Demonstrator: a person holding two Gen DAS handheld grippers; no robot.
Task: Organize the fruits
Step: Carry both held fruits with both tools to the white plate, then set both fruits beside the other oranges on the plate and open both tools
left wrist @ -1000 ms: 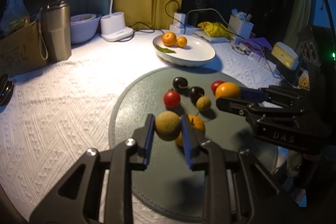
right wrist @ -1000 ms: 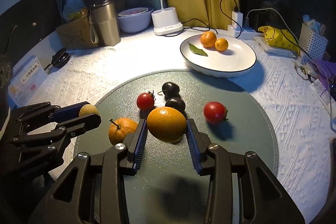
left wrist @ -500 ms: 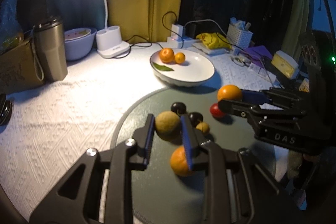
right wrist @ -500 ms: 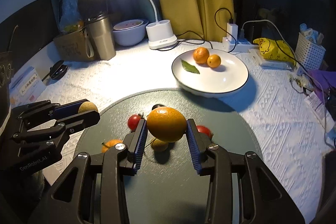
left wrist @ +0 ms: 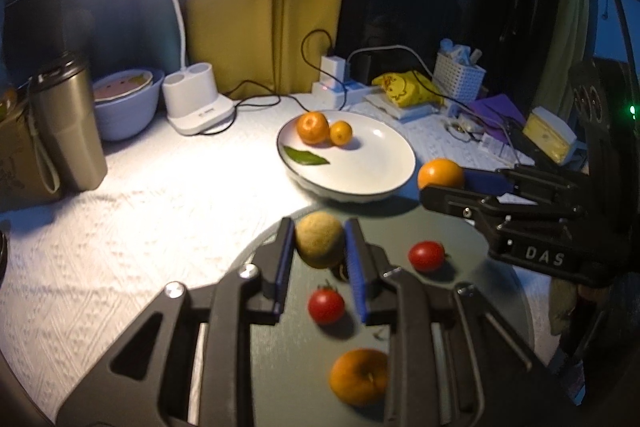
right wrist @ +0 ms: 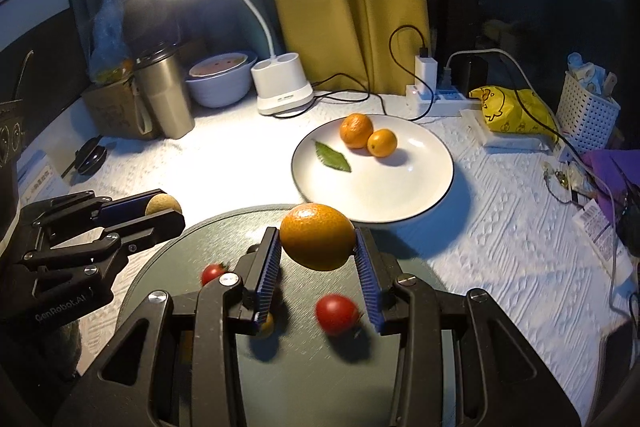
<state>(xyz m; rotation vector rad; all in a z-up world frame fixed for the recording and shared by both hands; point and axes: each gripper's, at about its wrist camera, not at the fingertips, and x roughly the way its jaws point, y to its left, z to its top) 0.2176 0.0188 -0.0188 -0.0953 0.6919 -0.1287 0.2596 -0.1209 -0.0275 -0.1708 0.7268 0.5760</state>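
Note:
My left gripper [left wrist: 319, 247] is shut on a tan round fruit [left wrist: 320, 242] and holds it above the far edge of the round grey mat [left wrist: 472, 291]. My right gripper [right wrist: 316, 247] is shut on a large orange [right wrist: 317, 235], raised near the white plate [right wrist: 400, 195]. The plate holds two small oranges [right wrist: 356, 130] and a green leaf [right wrist: 333, 155]. Two red tomatoes [left wrist: 326, 305] and an orange [left wrist: 359, 375] lie on the mat below the left gripper. The right gripper also shows in the left wrist view [left wrist: 444, 183], and the left gripper in the right wrist view [right wrist: 160, 213].
A white desk lamp base [right wrist: 284, 87], a steel tumbler [right wrist: 164, 95], a pale bowl [right wrist: 220, 75] and a cardboard box [right wrist: 116, 107] stand at the back left. A power strip [right wrist: 436, 95], yellow bag [right wrist: 512, 115] and white basket [right wrist: 588, 115] line the back right.
Both grippers have lifted their fruits and moved forward towards the white plate. The fruits left on the mat now lie below and behind the fingers.

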